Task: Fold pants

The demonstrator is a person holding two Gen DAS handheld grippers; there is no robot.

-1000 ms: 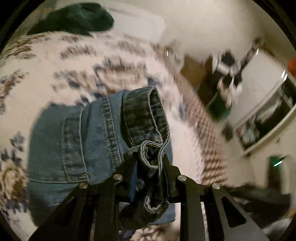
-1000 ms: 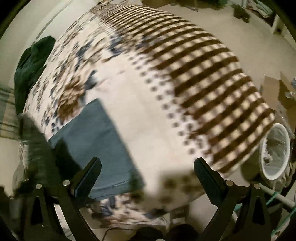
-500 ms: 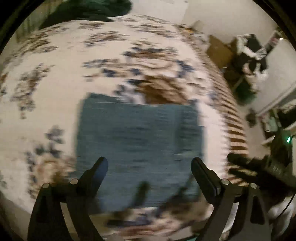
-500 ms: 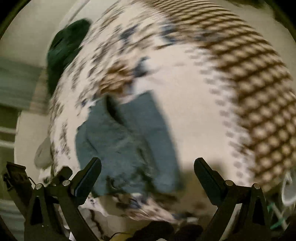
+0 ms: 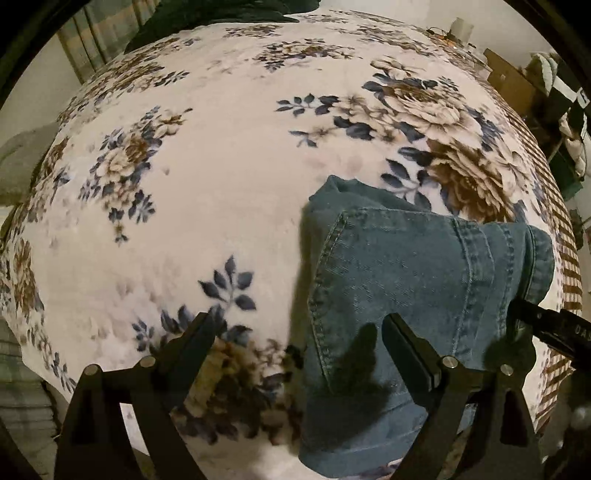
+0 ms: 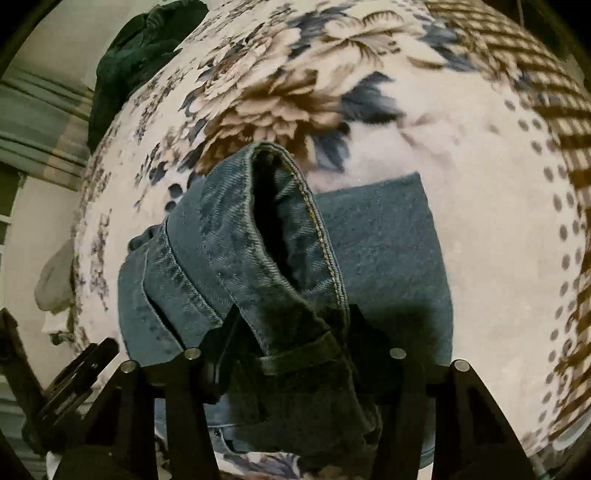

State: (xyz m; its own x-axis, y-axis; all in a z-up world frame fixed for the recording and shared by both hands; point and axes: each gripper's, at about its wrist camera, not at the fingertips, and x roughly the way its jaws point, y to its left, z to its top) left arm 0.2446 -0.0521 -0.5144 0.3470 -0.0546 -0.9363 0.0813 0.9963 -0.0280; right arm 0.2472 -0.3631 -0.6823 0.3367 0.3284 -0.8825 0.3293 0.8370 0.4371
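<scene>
The blue denim pants [image 5: 413, 280] lie folded into a compact bundle on the floral blanket [image 5: 221, 184] near the bed's front edge. My left gripper [image 5: 299, 343] is open and empty, hovering over the bundle's left edge. My right gripper [image 6: 295, 332] is shut on the waistband of the pants [image 6: 258, 258] and lifts that edge, so the waist opening gapes upward. The rest of the pants [image 6: 384, 251] lies flat under it. The right gripper's arm shows at the right of the left wrist view [image 5: 554, 328].
A dark green garment [image 5: 221, 14] lies at the bed's far end; it also shows in the right wrist view [image 6: 136, 59]. The blanket's brown checked border [image 6: 535, 74] runs along the right side. Room clutter [image 5: 561, 110] stands beyond the bed at right.
My left gripper let go of the denim, opened and drew back over the bundle. My right gripper, open before, moved in and shut on the waistband, lifting it.
</scene>
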